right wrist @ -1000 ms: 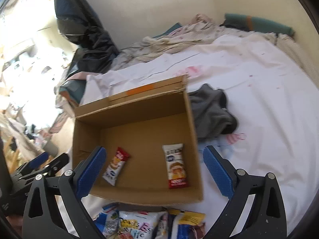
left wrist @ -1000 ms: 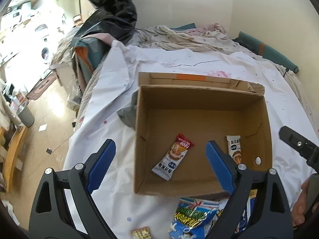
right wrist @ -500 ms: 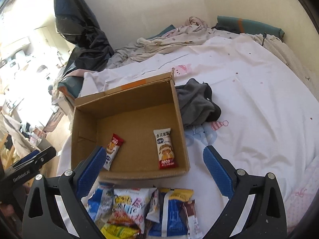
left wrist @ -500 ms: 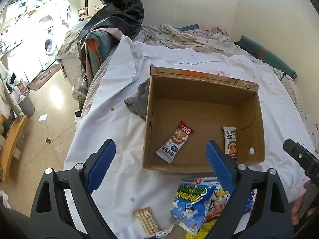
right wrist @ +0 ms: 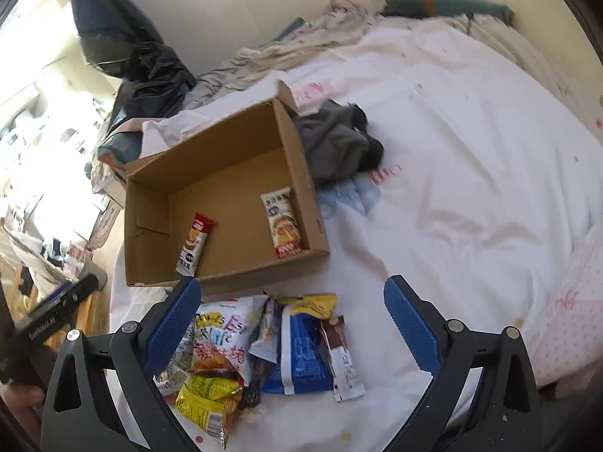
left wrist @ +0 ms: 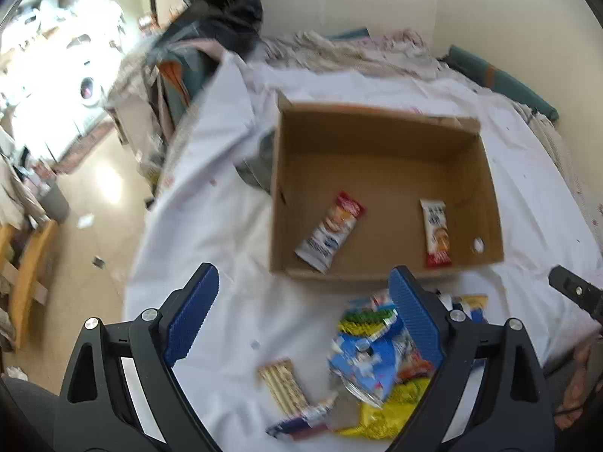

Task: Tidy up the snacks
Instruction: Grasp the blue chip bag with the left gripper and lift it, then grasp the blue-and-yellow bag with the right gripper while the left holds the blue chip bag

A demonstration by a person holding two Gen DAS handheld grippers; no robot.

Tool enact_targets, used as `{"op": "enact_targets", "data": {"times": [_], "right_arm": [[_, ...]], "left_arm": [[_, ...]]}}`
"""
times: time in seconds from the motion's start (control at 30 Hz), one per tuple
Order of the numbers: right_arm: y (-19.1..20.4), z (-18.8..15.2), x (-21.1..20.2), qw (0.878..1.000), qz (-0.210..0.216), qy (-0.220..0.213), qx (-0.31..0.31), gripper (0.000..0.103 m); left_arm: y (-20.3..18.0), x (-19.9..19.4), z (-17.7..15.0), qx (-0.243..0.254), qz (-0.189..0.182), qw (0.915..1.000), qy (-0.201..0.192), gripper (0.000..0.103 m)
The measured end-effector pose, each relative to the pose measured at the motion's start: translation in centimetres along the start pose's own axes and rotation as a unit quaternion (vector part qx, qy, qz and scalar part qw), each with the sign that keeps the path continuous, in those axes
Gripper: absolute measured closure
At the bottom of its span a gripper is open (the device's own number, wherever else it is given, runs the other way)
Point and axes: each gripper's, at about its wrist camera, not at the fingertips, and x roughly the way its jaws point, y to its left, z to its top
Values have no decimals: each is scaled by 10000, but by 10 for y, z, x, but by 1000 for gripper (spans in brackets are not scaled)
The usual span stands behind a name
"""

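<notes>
Both grippers have pulled back from the cardboard box (right wrist: 226,203), bringing the snack pile (right wrist: 260,346) by the bed's near edge into view. The left gripper (left wrist: 301,324) and right gripper (right wrist: 292,320) gape wide and empty, so the next pick looks imminent.

- The cardboard box (right wrist: 226,203) stands open on top, with bare floor between its two snack bars (right wrist: 194,245).
- The snack pile (right wrist: 260,342) crowds the bed just before the box's near wall.
- A grey cloth (right wrist: 335,143) touches its right wall.
- The white sheet (right wrist: 471,173) further right lies free.
</notes>
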Motion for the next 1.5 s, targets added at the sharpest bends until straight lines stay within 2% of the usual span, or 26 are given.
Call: {"op": "enact_targets", "data": {"times": [0.13,0.27,0.37,0.53,0.6,0.63,0.67,0.7,0.73,0.77,0.93,1.07,1.2,1.23,1.3,1.33,1.4,1.5], "right_arm": [[-8,-1,5,9997,-3,146,173,3],[-13,0,9,9991,43,224,346,3],[-15,0,13,9987,85,313,406,3],[-14,-1,19,9981,103,423,425,3],[-13,-1,22,9980,111,458,416,3],[-13,0,23,9980,110,471,410,3],[-12,0,24,9979,111,483,405,3],[-12,0,25,9979,115,495,406,3],[-12,1,26,9977,130,516,415,3],[-12,1,27,9974,162,540,442,3],[-14,2,29,9966,238,578,531,3],[-17,3,29,9956,306,604,647,3],[-26,2,31,9934,295,705,859,4],[-28,1,32,9929,269,743,888,6],[-31,-3,37,9908,195,949,943,22],[-31,-6,42,9887,238,1107,980,26],[-32,-12,55,9820,393,1496,1083,45],[-25,-19,72,9782,269,1819,960,58]], "left_arm": [[-9,19,-8,27,-328,9983,482,13],[-26,54,-23,284,-622,9880,1385,13],[-35,70,-34,320,-685,9826,1696,13],[-46,90,-43,496,-740,9761,1983,14],[-45,98,-43,415,-719,9743,2094,22],[-44,102,-43,376,-725,9733,2145,36],[-43,105,-45,345,-698,9712,2253,43],[-41,107,-46,327,-680,9698,2319,46],[-40,106,-47,287,-705,9690,2351,50],[-39,104,-48,258,-741,9689,2346,60],[-33,85,-48,160,-716,9710,2276,64],[-22,52,-37,-18,-817,9784,1898,64],[-10,30,-32,-274,-1016,9805,1657,64],[-4,25,-34,-406,-1078,9812,1546,64],[4,24,-38,-546,-1071,9806,1547,64],[6,21,-40,-581,-999,9809,1567,64],[6,17,-42,-571,-912,9822,1543,64],[10,16,-37,-554,-837,9828,1547,63]]}}
